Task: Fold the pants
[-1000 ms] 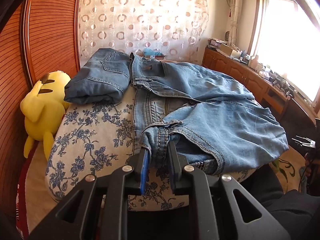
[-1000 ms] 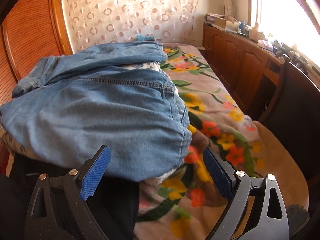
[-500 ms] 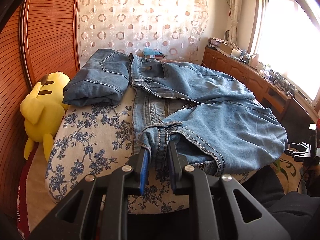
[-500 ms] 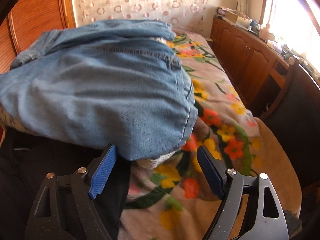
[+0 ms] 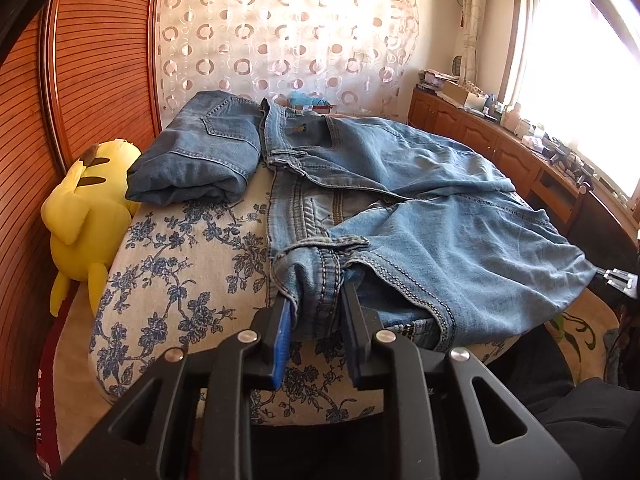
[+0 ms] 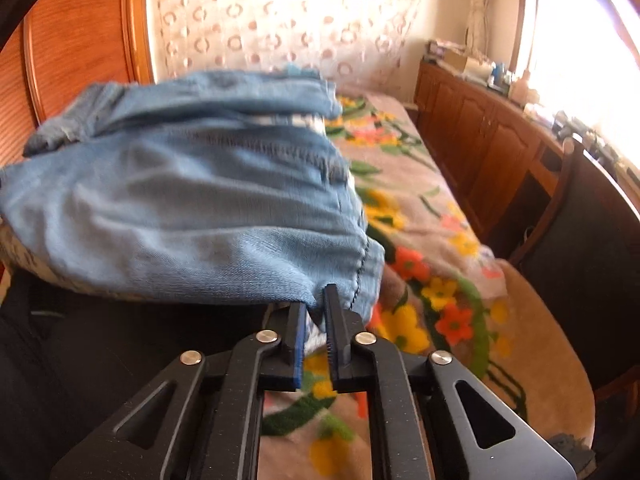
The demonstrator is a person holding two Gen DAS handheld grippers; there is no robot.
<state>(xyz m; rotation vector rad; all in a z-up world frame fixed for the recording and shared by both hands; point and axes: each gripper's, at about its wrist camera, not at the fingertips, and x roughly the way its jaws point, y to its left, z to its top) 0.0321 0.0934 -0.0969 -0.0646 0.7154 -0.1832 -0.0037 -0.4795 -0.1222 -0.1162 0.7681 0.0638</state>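
Jeans lie spread across the bed's near edge. The left gripper pinches the waistband, its jaws having just eased slightly wider; the right gripper has just closed on the hem corner. Folded jeans and a yellow plush occupy the far-left corner.

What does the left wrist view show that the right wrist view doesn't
Only the left wrist view shows the yellow plush toy, the folded jeans and the left gripper, whose jaws have just opened a little with the waistband between them. Only the right wrist view shows the flowered blanket, the dark chair and the right gripper, just closed on the hem. Both show the light blue jeans and wooden cabinets.
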